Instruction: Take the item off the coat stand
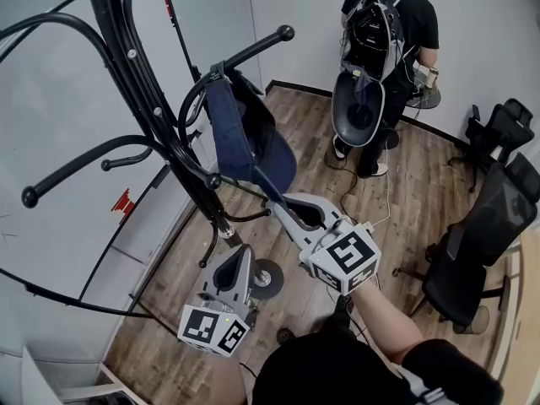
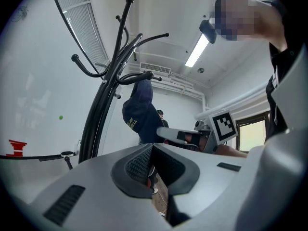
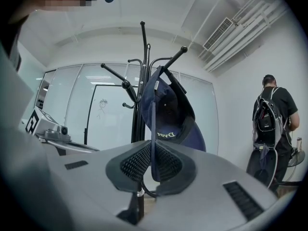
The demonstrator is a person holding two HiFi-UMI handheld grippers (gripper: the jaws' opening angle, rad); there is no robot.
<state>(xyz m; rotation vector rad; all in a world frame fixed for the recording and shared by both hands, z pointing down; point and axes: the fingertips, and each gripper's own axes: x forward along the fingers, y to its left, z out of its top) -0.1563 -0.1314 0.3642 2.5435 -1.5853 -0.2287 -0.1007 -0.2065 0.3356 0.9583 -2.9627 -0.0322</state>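
A navy cap point(image 1: 246, 142) hangs from an upper hook of the black coat stand point(image 1: 143, 83). My right gripper point(image 1: 275, 204) reaches up to the cap's lower edge. In the right gripper view the right gripper point(image 3: 151, 161) is shut on the thin edge of the cap's brim, with the cap point(image 3: 169, 113) still hanging on its hook in front of the stand point(image 3: 139, 121). My left gripper point(image 1: 234, 258) is lower, beside the stand's pole. Its jaws point(image 2: 151, 151) are shut with nothing in them. The left gripper view shows the cap point(image 2: 139, 113) on the stand point(image 2: 103, 105).
A person with a backpack point(image 1: 384, 40) stands at the far wall by a small round table point(image 1: 424, 98). Black office chairs point(image 1: 483, 234) line the right side. The stand's round base point(image 1: 268, 277) rests on the wood floor, next to a glass wall point(image 1: 59, 133) on the left.
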